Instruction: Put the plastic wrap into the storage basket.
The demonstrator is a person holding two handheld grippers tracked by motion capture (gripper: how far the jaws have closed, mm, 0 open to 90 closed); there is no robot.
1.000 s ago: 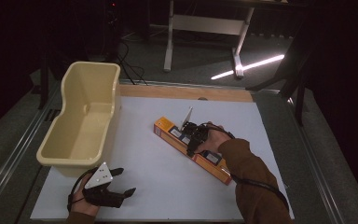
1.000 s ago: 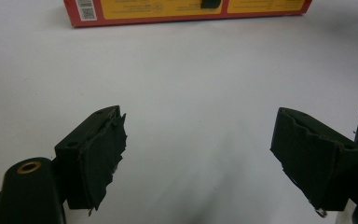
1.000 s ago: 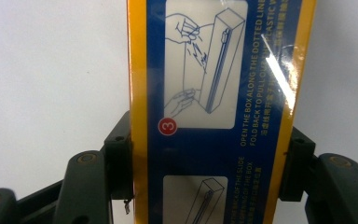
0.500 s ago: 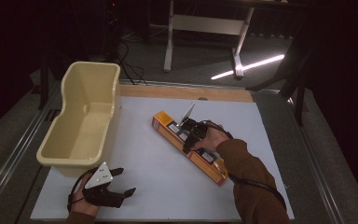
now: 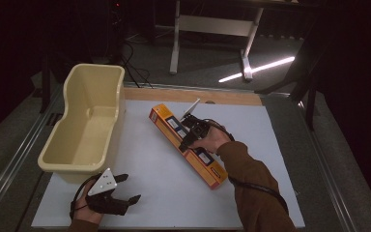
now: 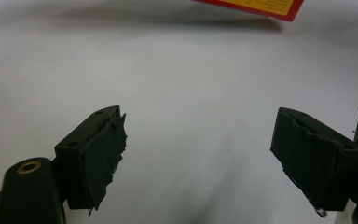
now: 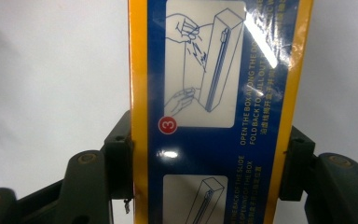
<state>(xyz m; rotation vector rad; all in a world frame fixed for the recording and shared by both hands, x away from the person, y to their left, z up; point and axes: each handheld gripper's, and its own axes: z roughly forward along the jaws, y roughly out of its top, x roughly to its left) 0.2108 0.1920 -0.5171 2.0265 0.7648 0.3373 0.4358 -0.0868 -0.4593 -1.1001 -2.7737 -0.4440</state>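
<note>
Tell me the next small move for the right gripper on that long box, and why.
Probably lift the long orange box slightly. The right gripper has its jaws pressed on both long sides, but the box lies flat on the white mat. The cream tub beside it sits empty.

- The high view looks forward and down from above the person's side onto the white table (image 5: 149,193); the long orange box (image 5: 186,145) lies near mid-frame, with dark floor beyond it.
- The left gripper view sits low and close over the table (image 6: 191,93), looking along its own jaws toward the box (image 6: 256,7), whose corner clips the top edge.
- The right gripper view looks almost straight onto the box (image 7: 214,93) from very near, its printed face crossing the frame from top to bottom.
- All three views share the box and the white surface around it.
</note>
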